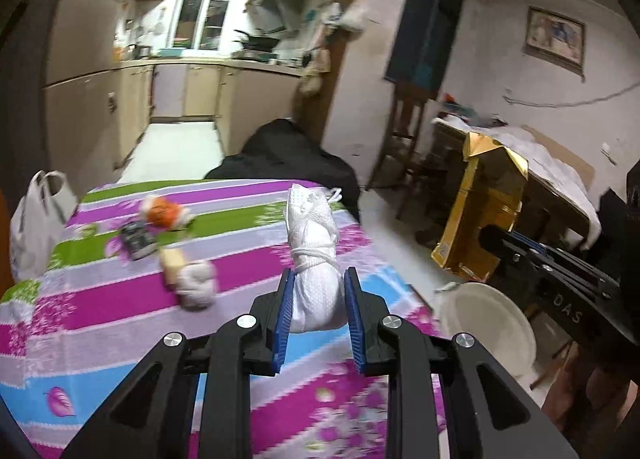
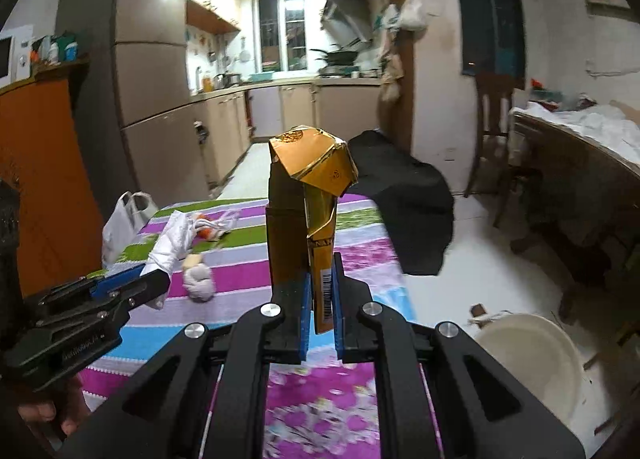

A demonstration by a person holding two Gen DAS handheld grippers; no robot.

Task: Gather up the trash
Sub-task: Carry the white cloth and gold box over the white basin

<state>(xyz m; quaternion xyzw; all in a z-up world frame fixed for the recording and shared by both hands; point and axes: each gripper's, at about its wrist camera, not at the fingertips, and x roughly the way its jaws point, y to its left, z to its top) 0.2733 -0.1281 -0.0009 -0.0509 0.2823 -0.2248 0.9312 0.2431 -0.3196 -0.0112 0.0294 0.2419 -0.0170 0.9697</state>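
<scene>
My left gripper (image 1: 319, 279) is shut on a white knotted bag of trash (image 1: 314, 243) and holds it above the striped tablecloth (image 1: 100, 323). It also shows in the right wrist view (image 2: 168, 243). My right gripper (image 2: 320, 283) is shut on a crushed gold carton (image 2: 316, 195), held upright above the table's right edge; the carton also shows in the left wrist view (image 1: 484, 211). A white basin (image 2: 532, 359) stands on the floor at the right. An orange wrapper (image 1: 162, 211), a dark packet (image 1: 138, 241) and a grey wad (image 1: 196, 283) lie on the table.
A white plastic bag (image 1: 32, 231) hangs at the table's left edge. A black cloth-covered object (image 2: 404, 195) stands beyond the table. A cluttered table (image 2: 580, 139) and a wooden chair (image 2: 496, 115) are at the right. The kitchen lies behind.
</scene>
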